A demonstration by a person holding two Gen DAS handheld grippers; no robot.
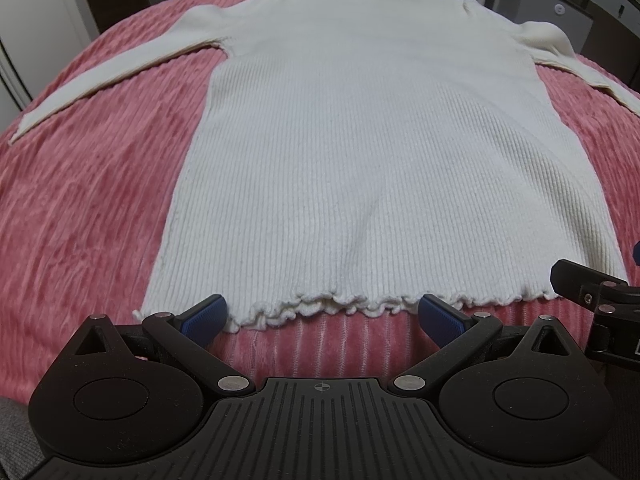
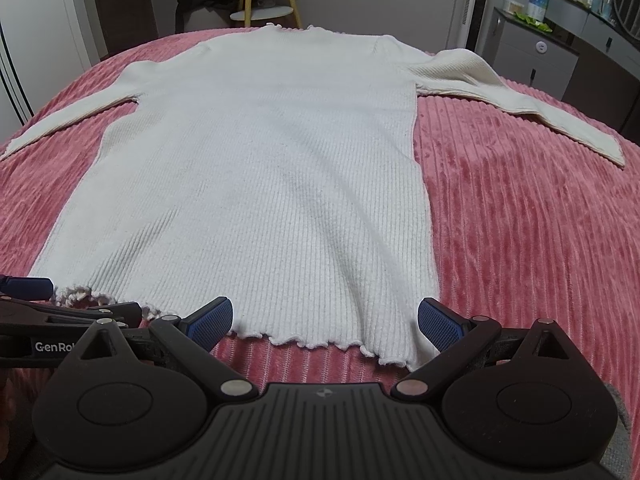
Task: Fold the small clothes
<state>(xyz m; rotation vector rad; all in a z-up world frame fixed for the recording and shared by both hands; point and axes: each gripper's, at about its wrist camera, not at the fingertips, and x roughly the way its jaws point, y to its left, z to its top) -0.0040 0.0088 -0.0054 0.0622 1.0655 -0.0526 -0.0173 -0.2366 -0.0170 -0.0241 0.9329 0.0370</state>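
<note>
I have both tools at the near hem of the cream ribbed knit long-sleeved top (image 1: 360, 160), and I judge the step in hand to be taking that hem at its two corners. To do it well, I would bring the left tongs (image 1: 322, 316), which stand wide apart with nothing between their blue pads, a little further left so they meet the near left corner of the hem, not its middle. The right tongs (image 2: 325, 316) are likewise spread and empty, and sit close to the near right corner, which lies just by their right pad. I would pinch both layers of the knit together, low and square to the edge, and lift both sides evenly so the body does not skew. The top lies flat and face down or up, I cannot tell which, on the pink corduroy-ribbed bed cover (image 1: 80, 208), neckline at the far end, body smooth with only a soft ripple near the hem. Its left sleeve (image 1: 100, 68) runs out to the left, the right sleeve (image 2: 520, 100) angles out to the right, and the lettuce-frilled hem (image 1: 320, 306) curls slightly.
</note>
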